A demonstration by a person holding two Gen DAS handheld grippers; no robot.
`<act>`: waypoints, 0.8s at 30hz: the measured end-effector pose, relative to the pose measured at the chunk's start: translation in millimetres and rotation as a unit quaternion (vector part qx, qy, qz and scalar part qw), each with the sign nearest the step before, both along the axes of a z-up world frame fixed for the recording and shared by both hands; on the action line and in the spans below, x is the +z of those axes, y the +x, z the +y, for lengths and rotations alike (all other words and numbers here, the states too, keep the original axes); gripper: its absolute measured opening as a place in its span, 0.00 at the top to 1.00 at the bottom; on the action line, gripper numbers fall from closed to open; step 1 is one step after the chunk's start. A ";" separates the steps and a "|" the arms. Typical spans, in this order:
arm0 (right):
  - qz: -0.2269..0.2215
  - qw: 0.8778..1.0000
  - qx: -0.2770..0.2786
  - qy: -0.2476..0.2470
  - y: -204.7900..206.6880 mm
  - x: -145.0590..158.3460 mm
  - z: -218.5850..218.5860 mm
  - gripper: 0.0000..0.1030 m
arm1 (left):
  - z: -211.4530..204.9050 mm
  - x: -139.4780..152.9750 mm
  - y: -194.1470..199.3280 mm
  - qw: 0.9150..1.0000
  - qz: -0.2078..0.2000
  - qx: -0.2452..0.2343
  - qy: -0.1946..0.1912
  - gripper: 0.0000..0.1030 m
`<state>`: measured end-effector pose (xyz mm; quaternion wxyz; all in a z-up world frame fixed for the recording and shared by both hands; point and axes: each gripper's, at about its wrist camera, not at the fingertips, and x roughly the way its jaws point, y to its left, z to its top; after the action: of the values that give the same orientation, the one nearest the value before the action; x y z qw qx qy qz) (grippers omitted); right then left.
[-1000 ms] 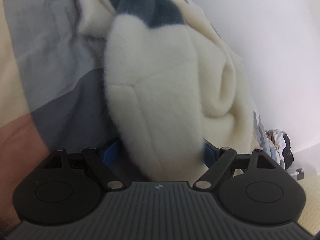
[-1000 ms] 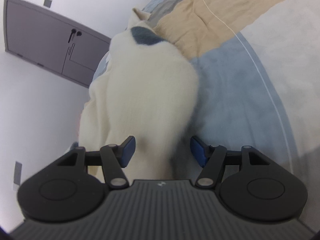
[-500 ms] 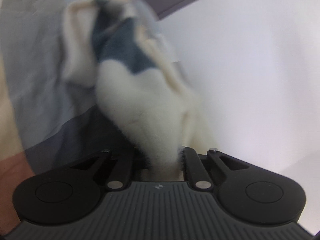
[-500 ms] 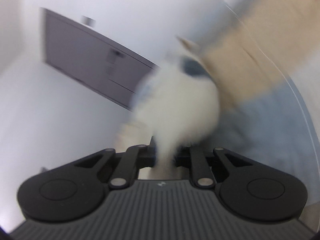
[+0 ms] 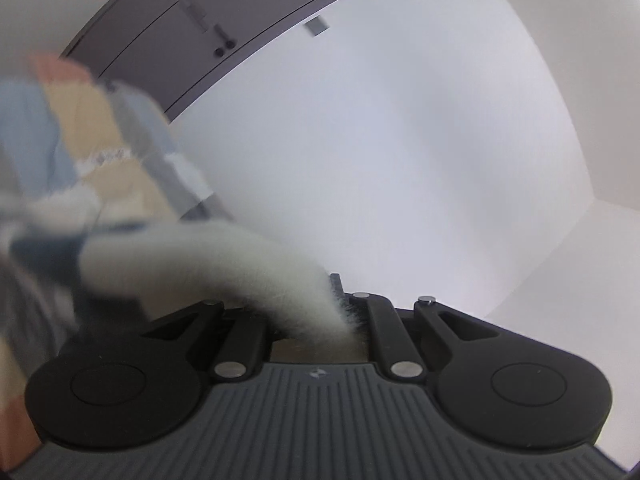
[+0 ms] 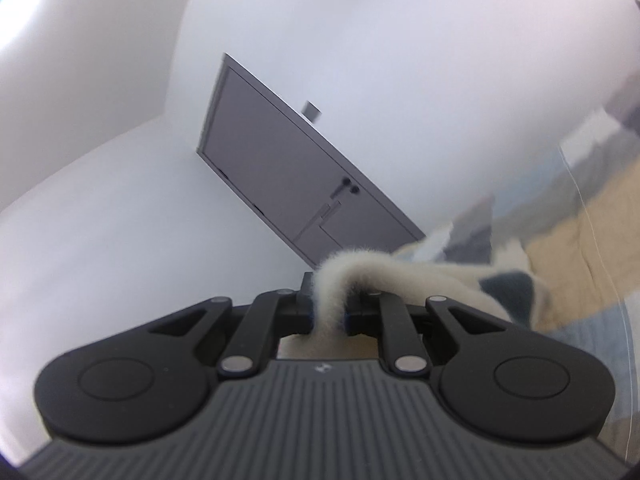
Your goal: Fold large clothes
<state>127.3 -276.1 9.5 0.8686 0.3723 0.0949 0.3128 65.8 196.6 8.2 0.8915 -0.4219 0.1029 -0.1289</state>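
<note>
A fluffy cream garment with a dark blue patch (image 5: pixel 208 264) is lifted off the bed and stretches between my two grippers. My left gripper (image 5: pixel 332 312) is shut on one edge of it; the cloth runs off to the left, blurred. My right gripper (image 6: pixel 328 312) is shut on another edge of the fluffy cream garment (image 6: pixel 420 276), which trails to the right, with its blue patch (image 6: pixel 508 288) showing. Both cameras point up at the wall.
A bed cover in blue, tan and grey blocks (image 6: pixel 580 240) lies at the right of the right wrist view and blurred at the left of the left wrist view (image 5: pixel 80 140). A grey door (image 6: pixel 288 184) stands in the white wall.
Both grippers closed on the garment and swung upward, lifting it off the bed. The views went from the bed to the wall and door.
</note>
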 end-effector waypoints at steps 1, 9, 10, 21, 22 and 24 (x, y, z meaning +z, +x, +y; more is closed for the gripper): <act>-0.009 1.000 -0.003 0.001 -5.6 11.9 -0.8 0.85 | 2.7 13.3 2.6 1.000 -0.007 -0.003 -0.002 0.90; -0.090 0.996 -0.028 0.008 -37.4 126.0 -5.9 0.85 | -10.0 144.1 -11.7 0.995 -0.082 -0.013 0.051 0.90; -0.102 0.994 -0.031 0.007 -41.1 142.5 -7.0 0.85 | -10.0 162.3 -8.6 0.994 -0.093 -0.016 0.052 0.90; -0.102 0.986 -0.127 -0.047 -0.4 292.2 -13.3 0.85 | -51.0 268.2 77.1 0.985 -0.099 -0.035 0.135 0.89; -0.093 0.985 -0.135 -0.059 15.6 292.2 -12.5 0.85 | -53.1 259.7 98.2 0.986 -0.085 -0.035 0.138 0.89; -0.071 0.983 -0.148 -0.082 50.5 282.8 -12.3 0.85 | -54.8 234.2 143.4 0.989 -0.052 -0.043 0.128 0.89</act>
<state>177.9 -288.3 292.3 0.9373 0.2869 0.0025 0.1979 209.1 141.8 242.4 0.9362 -0.2918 0.0898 -0.1743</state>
